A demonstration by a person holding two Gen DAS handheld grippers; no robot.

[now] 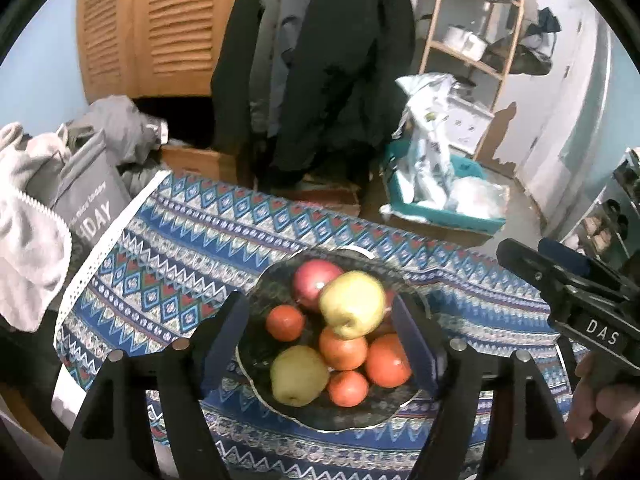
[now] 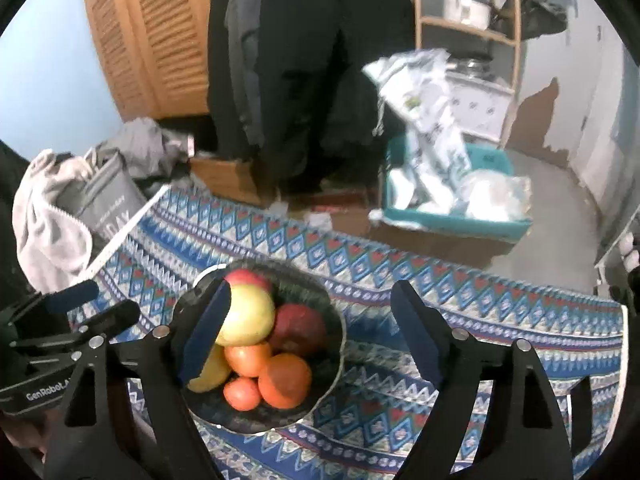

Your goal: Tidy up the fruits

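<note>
A dark bowl point(image 1: 280, 280) on the patterned blue tablecloth point(image 1: 168, 256) holds a yellow apple point(image 1: 353, 304) on top, a red apple point(image 1: 314, 282), a yellow-green pear point(image 1: 298, 376) and several oranges point(image 1: 386, 360). My left gripper point(image 1: 320, 344) is open and empty, hovering over the bowl with a finger on each side. My right gripper point(image 2: 316, 340) is open and empty, right of the bowl point(image 2: 332, 316); its left finger point(image 2: 206, 332) overlaps the yellow apple point(image 2: 250, 314). The right gripper also shows in the left wrist view point(image 1: 560, 276).
A grey bag point(image 1: 86, 200) and white towel point(image 1: 28, 240) sit past the table's left edge. A teal box point(image 1: 440, 200) with plastic bags, a cardboard box point(image 1: 196, 162), dark hanging coats point(image 1: 320, 72) and a wooden shelf point(image 1: 476, 40) stand behind the table.
</note>
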